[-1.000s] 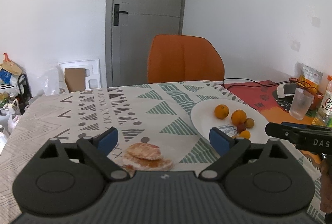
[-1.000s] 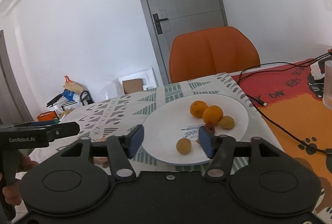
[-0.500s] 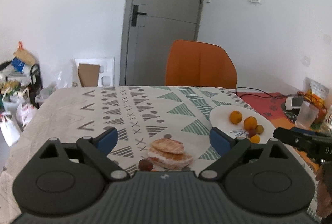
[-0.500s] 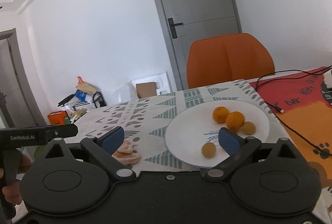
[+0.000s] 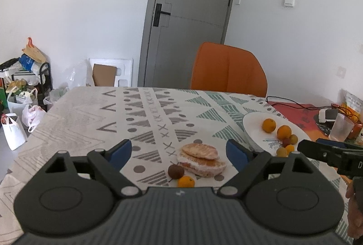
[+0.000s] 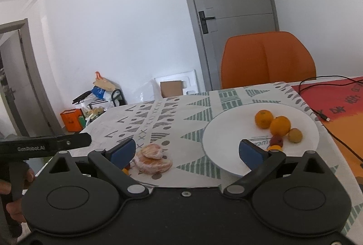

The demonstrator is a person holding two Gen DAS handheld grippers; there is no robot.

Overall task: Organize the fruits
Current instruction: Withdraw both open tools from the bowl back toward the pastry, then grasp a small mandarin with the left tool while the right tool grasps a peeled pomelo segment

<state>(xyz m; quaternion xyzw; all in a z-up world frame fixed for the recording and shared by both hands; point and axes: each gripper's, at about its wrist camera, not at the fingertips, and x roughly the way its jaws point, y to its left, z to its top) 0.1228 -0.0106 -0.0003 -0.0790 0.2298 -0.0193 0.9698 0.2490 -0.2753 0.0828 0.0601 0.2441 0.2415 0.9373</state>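
Observation:
A white plate point(image 5: 254, 129) point(image 6: 226, 133) on the patterned tablecloth holds two oranges point(image 6: 280, 125) and several small fruits. Two peeled orange pieces point(image 5: 200, 159) point(image 6: 153, 158) lie stacked on the cloth left of the plate. A dark red lychee point(image 5: 175, 171) and a small orange kumquat point(image 5: 186, 181) lie just in front of them. My left gripper point(image 5: 179, 150) is open and empty, above the near table edge, with the loose fruit between its fingers. My right gripper point(image 6: 187, 150) is open and empty, between the peeled pieces and the plate.
An orange chair point(image 5: 228, 69) stands behind the table. A black cable point(image 6: 326, 83) runs over a red mat at the right. A clear cup point(image 5: 340, 130) stands at the far right. Bags and a rack point(image 5: 25, 86) sit on the floor at the left.
Both grippers have pulled back and up from the table. The right gripper has opened wider and shifted left off the plate. The lychee and kumquat have come into the left wrist view.

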